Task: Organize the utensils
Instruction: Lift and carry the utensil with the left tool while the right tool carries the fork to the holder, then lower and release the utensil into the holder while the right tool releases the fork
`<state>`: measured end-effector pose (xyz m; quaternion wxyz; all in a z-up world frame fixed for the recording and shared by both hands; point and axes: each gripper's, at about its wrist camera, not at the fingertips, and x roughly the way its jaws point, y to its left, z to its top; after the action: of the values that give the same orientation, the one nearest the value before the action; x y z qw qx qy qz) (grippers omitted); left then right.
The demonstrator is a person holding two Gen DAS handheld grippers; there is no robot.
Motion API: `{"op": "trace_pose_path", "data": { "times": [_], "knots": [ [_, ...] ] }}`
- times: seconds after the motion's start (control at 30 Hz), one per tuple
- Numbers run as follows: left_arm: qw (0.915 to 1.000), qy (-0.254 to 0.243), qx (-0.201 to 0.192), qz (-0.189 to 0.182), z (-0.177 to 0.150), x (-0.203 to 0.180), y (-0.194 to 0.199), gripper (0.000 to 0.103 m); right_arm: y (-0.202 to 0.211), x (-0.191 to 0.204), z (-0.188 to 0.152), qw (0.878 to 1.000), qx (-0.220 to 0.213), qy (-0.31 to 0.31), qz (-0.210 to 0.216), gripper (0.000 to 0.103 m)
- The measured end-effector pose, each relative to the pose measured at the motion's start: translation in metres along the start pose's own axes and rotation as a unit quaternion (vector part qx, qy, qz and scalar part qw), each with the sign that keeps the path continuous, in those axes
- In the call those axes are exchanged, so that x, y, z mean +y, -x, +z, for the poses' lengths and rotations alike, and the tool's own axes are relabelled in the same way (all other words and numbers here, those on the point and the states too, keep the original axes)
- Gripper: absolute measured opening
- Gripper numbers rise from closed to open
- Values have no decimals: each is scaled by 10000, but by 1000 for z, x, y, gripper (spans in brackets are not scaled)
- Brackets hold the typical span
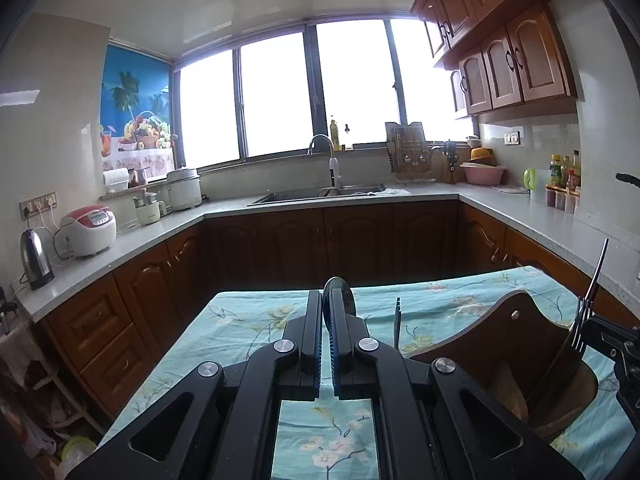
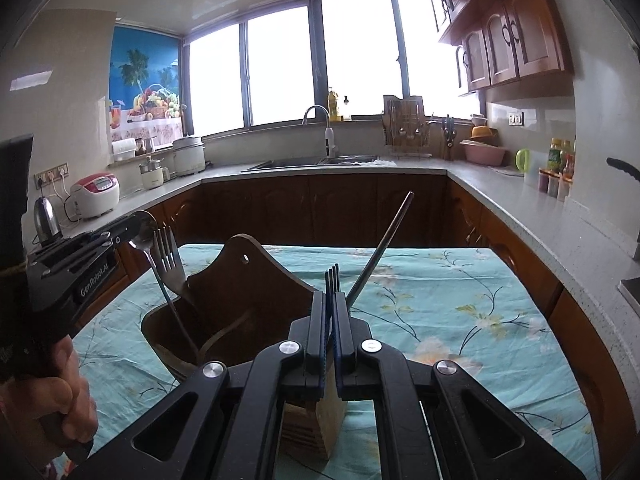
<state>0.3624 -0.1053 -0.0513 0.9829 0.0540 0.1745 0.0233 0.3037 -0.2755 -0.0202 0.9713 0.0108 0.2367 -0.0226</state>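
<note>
Left gripper (image 1: 326, 312) fingers clamp a spoon (image 1: 339, 294); right gripper (image 2: 330, 304) fingers clamp a fork (image 2: 333, 276), seemingly above the wooden holder (image 2: 240, 296) on the counter (image 2: 460, 300)

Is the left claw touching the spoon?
Touching. The right wrist view shows the left claw shut on the spoon, its bowl pinched between the tips.
</note>
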Motion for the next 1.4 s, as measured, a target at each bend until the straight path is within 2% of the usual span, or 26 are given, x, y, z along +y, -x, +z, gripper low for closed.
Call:
{"op": "trace_pose_path", "data": {
  "times": [0.37,0.47,0.53,0.6,0.67,0.7,0.8,0.97,1.03,1.4],
  "knots": [
    [9993,199,119,-292,3,15,-2,4,-1,-1,0,10000,65,-47,24,3],
    [9996,110,-129,-227,1,16,5,2,-1,0,1,10000,51,-44,12,3],
    [9987,-109,-446,-198,-2,10,14,2,-1,0,0,10000,29,-49,7,3],
    [9978,-359,-523,-189,-8,1,14,2,-1,0,-1,10000,16,-53,4,3],
    [9978,-395,-421,-319,-16,-2,10,2,-2,-1,-1,10000,20,-76,5,3],
    [9979,-297,-273,-501,-18,1,6,2,-3,-1,-1,10000,21,-85,6,3],
    [9978,-148,-144,-632,-24,7,3,2,-3,-1,-1,10000,28,-87,26,4],
    [9972,-105,-91,-739,-16,16,-1,2,-2,-3,-2,9999,21,-123,33,4],
    [9958,-117,19,-904,-13,17,-4,2,-3,-3,-2,9999,21,-138,37,4],
    [9938,15,250,-1086,6,30,-12,5,-3,-4,-2,9998,89,-178,87,7]
  ]
}}
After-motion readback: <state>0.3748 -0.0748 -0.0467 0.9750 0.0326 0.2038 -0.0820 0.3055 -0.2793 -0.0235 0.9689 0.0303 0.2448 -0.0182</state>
